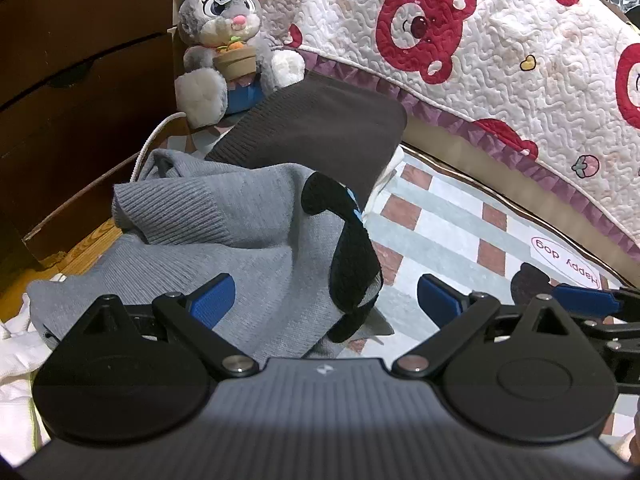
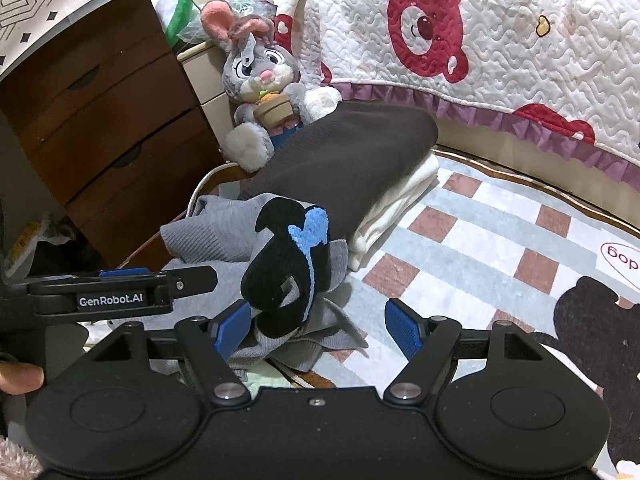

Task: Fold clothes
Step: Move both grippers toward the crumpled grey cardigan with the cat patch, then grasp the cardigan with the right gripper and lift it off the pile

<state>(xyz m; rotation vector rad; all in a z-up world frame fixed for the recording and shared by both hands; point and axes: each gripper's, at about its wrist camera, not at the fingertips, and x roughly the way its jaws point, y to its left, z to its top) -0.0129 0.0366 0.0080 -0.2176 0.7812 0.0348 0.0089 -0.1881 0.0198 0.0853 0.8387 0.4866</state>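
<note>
A crumpled grey knit sweater (image 1: 224,216) with a black and blue patch (image 1: 352,264) lies on the checked mat. My left gripper (image 1: 326,300) hovers open over its near edge, gripping nothing. From the right wrist view the same sweater (image 2: 208,240) and its patch (image 2: 284,272) sit just ahead of my right gripper (image 2: 318,330). That gripper is also open, and its left pad is close to the cloth. Behind the sweater, a folded dark brown garment (image 2: 348,160) rests on a folded white one (image 2: 400,200).
A plush rabbit (image 2: 260,92) leans against wooden drawers (image 2: 100,132) at the back left. A quilt with red bears (image 2: 480,40) hangs along the back and right. The checked mat (image 2: 480,240) stretches to the right. White cloth (image 1: 16,360) lies at the left.
</note>
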